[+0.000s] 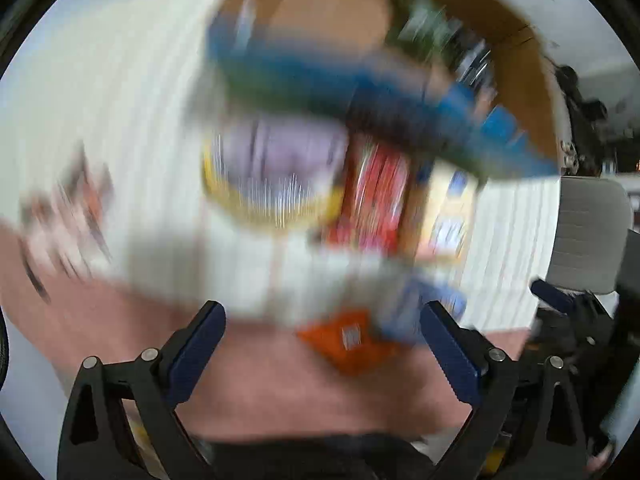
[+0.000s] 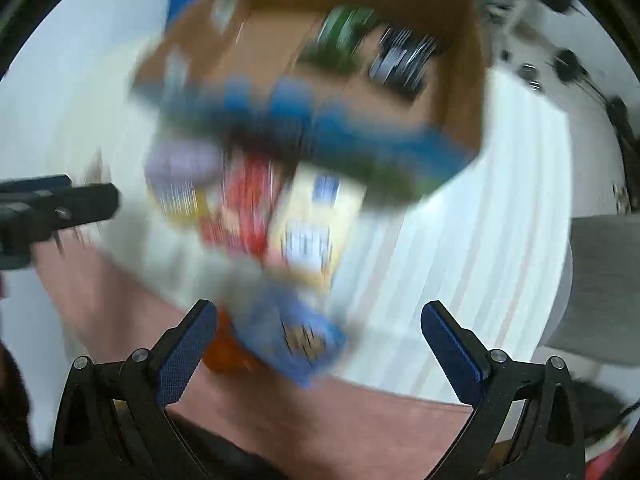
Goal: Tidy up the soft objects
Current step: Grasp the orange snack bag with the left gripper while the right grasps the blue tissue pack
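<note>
Both the left gripper [image 1: 322, 320] and the right gripper [image 2: 318, 316] hang spread and empty above blurred packets [image 2: 244, 208], presumably readying to sort them into the cardboard box [image 2: 460, 80]

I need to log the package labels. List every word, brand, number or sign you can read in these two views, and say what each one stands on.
No text can be read in either view; motion blur smears all of it.
Orange packet: a small white patch, perhaps a code, unreadable.
Red packet: print blurred.
Purple and yellow packet: print blurred.
Cream packet: blue marks, unreadable.
Blue packet: dark marks, unreadable.
Cardboard box: no legible marking.
</note>
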{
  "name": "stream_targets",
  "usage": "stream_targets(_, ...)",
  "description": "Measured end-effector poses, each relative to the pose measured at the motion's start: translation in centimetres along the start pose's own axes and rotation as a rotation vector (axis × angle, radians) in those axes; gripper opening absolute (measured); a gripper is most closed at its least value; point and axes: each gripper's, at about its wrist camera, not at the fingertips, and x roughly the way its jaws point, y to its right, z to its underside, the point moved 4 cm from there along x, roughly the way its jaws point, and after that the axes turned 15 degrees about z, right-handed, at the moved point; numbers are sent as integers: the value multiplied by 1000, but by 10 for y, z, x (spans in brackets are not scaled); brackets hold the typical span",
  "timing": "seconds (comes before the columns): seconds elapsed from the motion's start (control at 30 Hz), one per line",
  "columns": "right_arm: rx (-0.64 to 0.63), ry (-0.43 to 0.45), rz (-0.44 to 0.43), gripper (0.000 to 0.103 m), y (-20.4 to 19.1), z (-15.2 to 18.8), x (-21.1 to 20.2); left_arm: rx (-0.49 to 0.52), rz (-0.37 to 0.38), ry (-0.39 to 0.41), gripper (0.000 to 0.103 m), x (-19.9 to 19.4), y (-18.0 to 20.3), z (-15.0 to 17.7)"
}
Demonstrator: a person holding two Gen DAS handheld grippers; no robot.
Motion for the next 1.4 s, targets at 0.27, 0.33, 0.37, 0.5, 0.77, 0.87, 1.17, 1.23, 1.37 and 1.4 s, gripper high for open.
stream_targets(0.27,-351,1,80,103,-51,29,52,-192,100,-142,74,80,-37,63)
stream_targets(0.33,-429,-6,87,103,-65,35,63,-214,118,-142,74,85,-37,70)
stream_targets(0.37,-459,-14,89,103,-70,38,68,-218,119,-139,74,87,-37,73)
stream_targets(0.5,-489,-56,105,102,-80,50,92,-244,137,-134,74,92,-35,75)
stream_targets(0.77,-29,-244,-36,77,-21,98,110,-217,134,-147,74,118,-14,74)
stream_targets(0.87,126,-299,-128,77,-4,125,116,-193,101,-159,74,133,-5,72)
stream_targets(1.17,192,-209,-101,87,12,161,99,125,-190,-144,48,141,32,60)
stream_targets(1.23,174,-210,-90,87,4,163,101,118,-185,-164,48,148,32,60)
stream_targets(1.37,198,-248,-84,87,-5,158,109,99,-177,-166,48,153,26,57)
stream_targets(1.4,217,-254,-84,87,-7,163,112,95,-170,-163,47,151,23,55)
